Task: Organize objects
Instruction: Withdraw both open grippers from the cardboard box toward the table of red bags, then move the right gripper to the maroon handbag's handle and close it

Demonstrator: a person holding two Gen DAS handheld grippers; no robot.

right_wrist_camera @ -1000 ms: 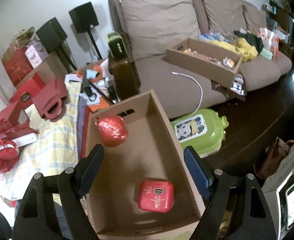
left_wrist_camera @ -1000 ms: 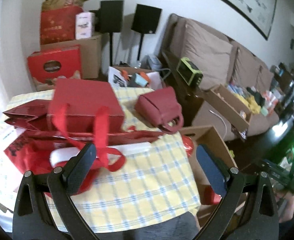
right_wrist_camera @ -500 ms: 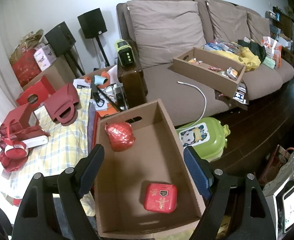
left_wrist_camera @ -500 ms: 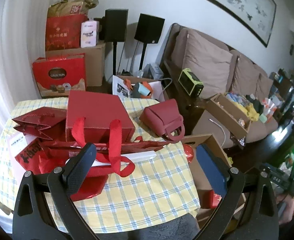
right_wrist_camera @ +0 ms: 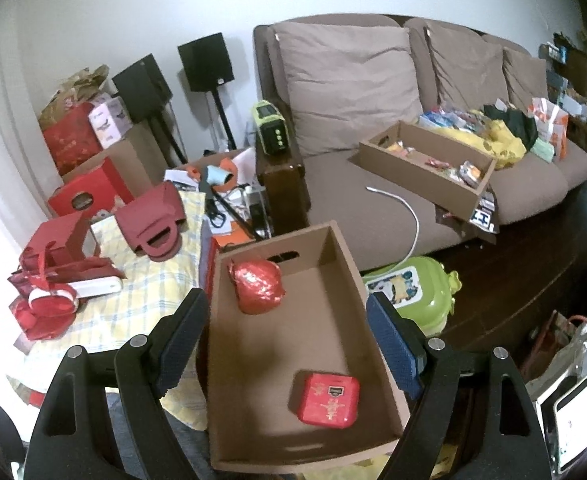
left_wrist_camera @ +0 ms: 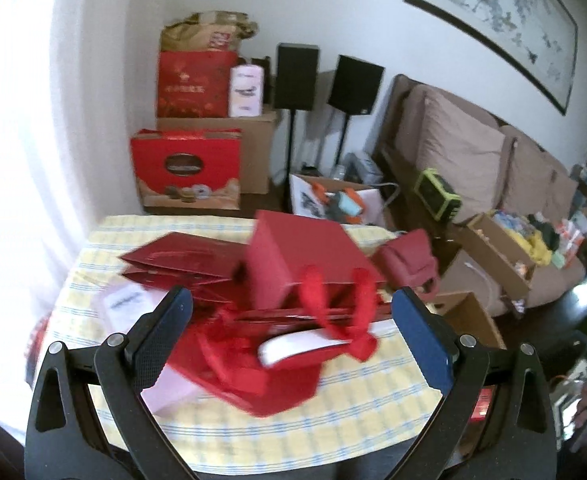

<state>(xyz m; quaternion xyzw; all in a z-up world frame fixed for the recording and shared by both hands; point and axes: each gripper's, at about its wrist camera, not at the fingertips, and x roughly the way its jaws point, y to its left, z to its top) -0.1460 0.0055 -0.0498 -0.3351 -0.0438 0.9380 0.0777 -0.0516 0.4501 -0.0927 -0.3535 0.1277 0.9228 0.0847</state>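
Red gift items crowd the yellow checked table (left_wrist_camera: 357, 416): a red box (left_wrist_camera: 297, 264), a flat red paper bag (left_wrist_camera: 181, 256), a dark red handbag-shaped box (left_wrist_camera: 409, 260) and a red ribbon bag (left_wrist_camera: 277, 368) with a white piece in it. My left gripper (left_wrist_camera: 293, 340) hangs open above that ribbon bag, empty. My right gripper (right_wrist_camera: 287, 342) stands open and empty over a cardboard box (right_wrist_camera: 345, 264) beside the table. Inside it lie a red foil ball (right_wrist_camera: 259, 286) and a red square tin (right_wrist_camera: 327, 400).
Behind the table stand red gift boxes (left_wrist_camera: 185, 168), cardboard cartons and two black speakers (left_wrist_camera: 295, 76). A brown sofa (right_wrist_camera: 373, 152) carries a cardboard tray (right_wrist_camera: 425, 160) of clutter. A green toy case (right_wrist_camera: 413, 292) lies on the dark floor right of the box.
My left gripper has pulled back and swung left, so the table shows more fully. My right gripper has risen a little above the cardboard box. Both stay open.
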